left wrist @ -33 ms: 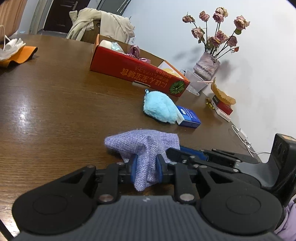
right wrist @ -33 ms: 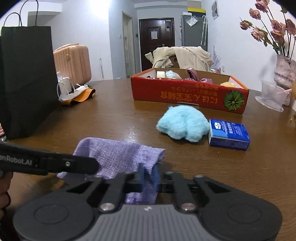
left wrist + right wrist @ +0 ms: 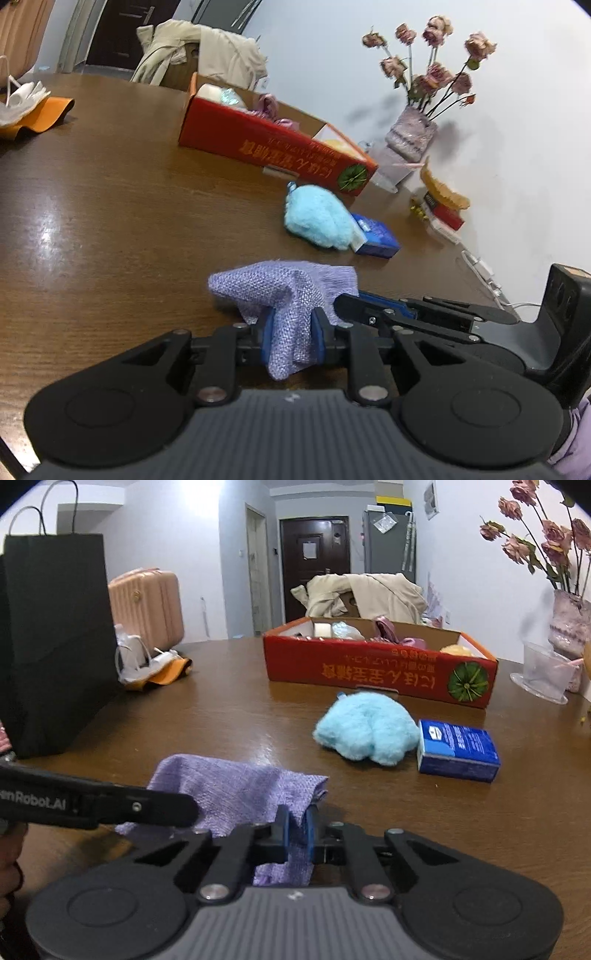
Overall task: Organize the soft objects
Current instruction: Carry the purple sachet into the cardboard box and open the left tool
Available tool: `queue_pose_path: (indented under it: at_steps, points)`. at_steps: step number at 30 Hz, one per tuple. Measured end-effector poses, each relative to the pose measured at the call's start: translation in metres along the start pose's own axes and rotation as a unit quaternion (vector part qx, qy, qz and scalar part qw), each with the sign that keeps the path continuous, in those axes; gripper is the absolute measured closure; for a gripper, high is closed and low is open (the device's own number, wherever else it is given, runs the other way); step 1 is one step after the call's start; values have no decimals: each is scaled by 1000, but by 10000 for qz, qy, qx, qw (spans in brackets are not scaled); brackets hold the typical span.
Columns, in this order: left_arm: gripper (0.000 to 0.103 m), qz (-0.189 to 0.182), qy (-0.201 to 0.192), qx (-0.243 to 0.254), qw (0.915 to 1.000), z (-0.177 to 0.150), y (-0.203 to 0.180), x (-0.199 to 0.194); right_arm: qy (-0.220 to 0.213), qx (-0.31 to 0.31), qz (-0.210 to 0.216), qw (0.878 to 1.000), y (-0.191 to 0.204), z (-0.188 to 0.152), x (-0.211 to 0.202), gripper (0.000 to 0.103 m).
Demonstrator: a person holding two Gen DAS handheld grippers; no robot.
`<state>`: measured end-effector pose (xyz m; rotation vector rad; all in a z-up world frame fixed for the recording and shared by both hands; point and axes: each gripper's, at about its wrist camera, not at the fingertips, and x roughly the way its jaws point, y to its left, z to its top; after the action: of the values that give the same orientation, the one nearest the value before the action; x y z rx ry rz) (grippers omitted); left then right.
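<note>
A purple woven cloth (image 3: pixel 280 284) lies bunched near the front of the brown table (image 3: pixel 110 221). My left gripper (image 3: pixel 291 332) is shut on one fold of it. My right gripper (image 3: pixel 297 827) comes in from the other side; its jaws are closing and the blue pads press another fold of the same cloth (image 3: pixel 229 786). One black finger (image 3: pixel 147 805) of the left gripper crosses the right wrist view. Farther back lies a fluffy light-blue plush (image 3: pixel 365 731), free on the table. Behind it stands an open red cardboard box (image 3: pixel 369 668) with several soft items inside.
A blue packet (image 3: pixel 458 749) lies right beside the plush. A black paper bag (image 3: pixel 55 646) stands at the left. A vase of dried roses (image 3: pixel 410 136) and a clear plastic cup (image 3: pixel 543 672) sit by the wall. An orange-and-white bundle (image 3: pixel 166 668) lies at the far left.
</note>
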<state>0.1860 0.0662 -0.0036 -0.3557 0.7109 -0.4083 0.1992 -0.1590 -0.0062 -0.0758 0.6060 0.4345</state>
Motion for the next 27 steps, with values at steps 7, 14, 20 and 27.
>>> queue_pose_path:
  at_steps: [7,14,20,27]
  points:
    - [85,-333,-327,397,9981,36,-24,4,-466,286,480,9973,-16,29,-15,100]
    - [92,-657,-580,604,9943,104,-39,43,-784,486,491,9945,-60,79,-1,101]
    - [92,-750,-924,899,9888,204,-53,97,-1109,177,460,9926,-114,165,36,101]
    - [89,-310,-423,467,9975,297,-14,220,-467,-140,162,9987,-166,263,160,101]
